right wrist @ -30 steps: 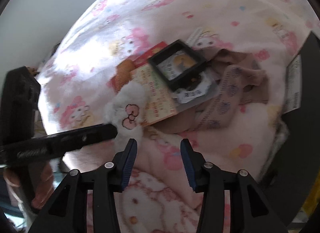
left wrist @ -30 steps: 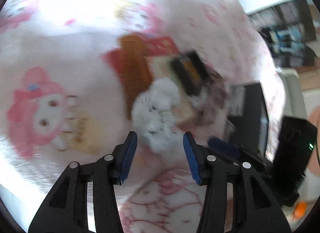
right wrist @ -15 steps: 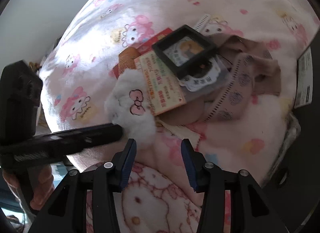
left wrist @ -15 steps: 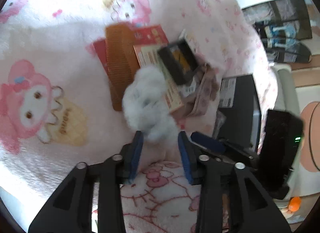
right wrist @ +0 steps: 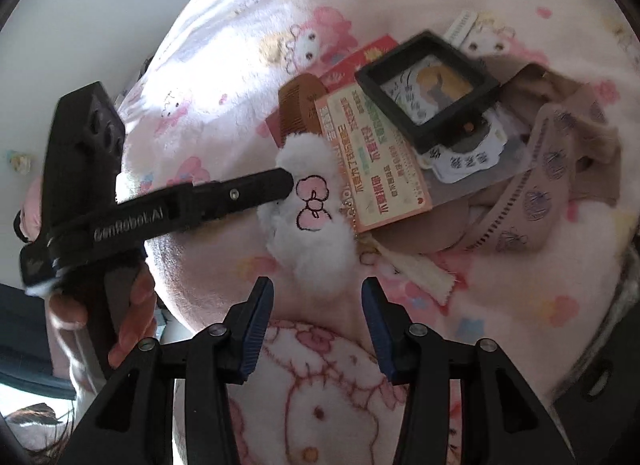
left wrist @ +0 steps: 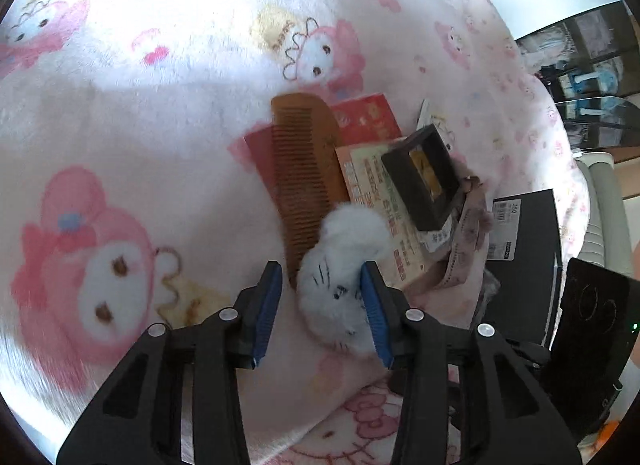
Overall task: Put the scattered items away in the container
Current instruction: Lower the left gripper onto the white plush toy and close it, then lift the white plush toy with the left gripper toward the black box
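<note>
A white fluffy plush [left wrist: 340,277] with a pink bow [right wrist: 314,201] lies on the pink blanket, against a wooden comb [left wrist: 304,177] and a printed card packet [right wrist: 372,161]. My left gripper [left wrist: 322,305] straddles the plush. Its right pad [left wrist: 372,305] touches the fur, while the left pad [left wrist: 270,305] stands a little off it. In the right wrist view one left finger [right wrist: 240,197] rests against the plush. My right gripper [right wrist: 316,305] hovers just below the plush with its jaws closing and the pads touching nothing.
A black framed box [right wrist: 428,85], a red envelope [left wrist: 368,121], stickers and a beige cloth [right wrist: 560,169] are piled beside the plush. A black container [left wrist: 524,257] stands at the blanket's right edge. A hand [right wrist: 132,313] holds the left gripper.
My left gripper has sunk toward the plush and its fingers have narrowed around it. The right gripper's fingers have drawn slightly closer together, and its view has tilted a little.
</note>
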Motion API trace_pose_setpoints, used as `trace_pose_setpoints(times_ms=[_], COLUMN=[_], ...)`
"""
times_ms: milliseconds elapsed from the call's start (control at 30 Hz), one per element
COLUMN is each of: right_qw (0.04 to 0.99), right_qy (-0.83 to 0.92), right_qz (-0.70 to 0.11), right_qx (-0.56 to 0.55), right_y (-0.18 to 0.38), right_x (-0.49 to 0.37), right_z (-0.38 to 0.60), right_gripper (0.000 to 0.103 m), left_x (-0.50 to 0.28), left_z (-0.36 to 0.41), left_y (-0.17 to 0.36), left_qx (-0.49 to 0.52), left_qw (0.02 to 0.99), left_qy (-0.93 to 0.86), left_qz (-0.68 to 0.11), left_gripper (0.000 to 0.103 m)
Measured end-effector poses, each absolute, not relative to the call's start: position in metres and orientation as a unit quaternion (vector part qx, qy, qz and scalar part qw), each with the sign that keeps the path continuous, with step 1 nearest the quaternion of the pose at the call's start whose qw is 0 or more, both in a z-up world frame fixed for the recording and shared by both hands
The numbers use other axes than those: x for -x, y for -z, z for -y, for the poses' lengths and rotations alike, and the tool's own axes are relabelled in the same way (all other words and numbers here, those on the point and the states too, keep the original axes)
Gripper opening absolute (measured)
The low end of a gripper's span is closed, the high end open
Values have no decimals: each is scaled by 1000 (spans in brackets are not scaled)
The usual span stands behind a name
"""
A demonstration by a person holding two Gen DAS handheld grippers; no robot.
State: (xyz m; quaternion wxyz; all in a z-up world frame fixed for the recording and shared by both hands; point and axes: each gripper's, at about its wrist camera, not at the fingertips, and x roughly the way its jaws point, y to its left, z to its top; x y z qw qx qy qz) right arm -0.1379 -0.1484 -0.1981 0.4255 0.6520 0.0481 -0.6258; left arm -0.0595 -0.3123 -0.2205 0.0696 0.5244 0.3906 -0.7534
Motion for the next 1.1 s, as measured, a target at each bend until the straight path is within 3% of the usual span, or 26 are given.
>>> trace_pose_setpoints(times_ms=[133,300,433,533,700,833,900,967,1100], right_qw=[426,405,368,372,392,402,405,403,408], right_qy=[630,663,706,699,638,607,598,599,625], right_qz=[-43,-50,-33,-21,4,28,48,61,55], right_qx=[-648,-627,-604,-610,-663,-685,-690,-689,-663], right_y=[203,197,185,182,210,231,237,238,222], right_x=[134,138,153,157,153,155,158,158,156], right_z=[152,147,131,121,121,129,131,132,135], right_gripper=[29,18,18,18,29,29,29,28,23], left_x=[51,53,50,45,50,64,66,65,54], left_z=[305,288,282,293,327,331,325,317,306], left_y=[214,214,207,201,211,228,231,227,221], left_qx=[-522,-527,-531,-517,-499,-510,-514,-513,-512], left_qw=[67,44,24,23,55,38,34,22,28], left_qy=[748,738,735,740,745,733,732,734,731], left_qz=[-404,-419,-422,-429,-438,-449,-445,-444,-451], left_gripper=[29,28,30,41,41,47,44,31,31])
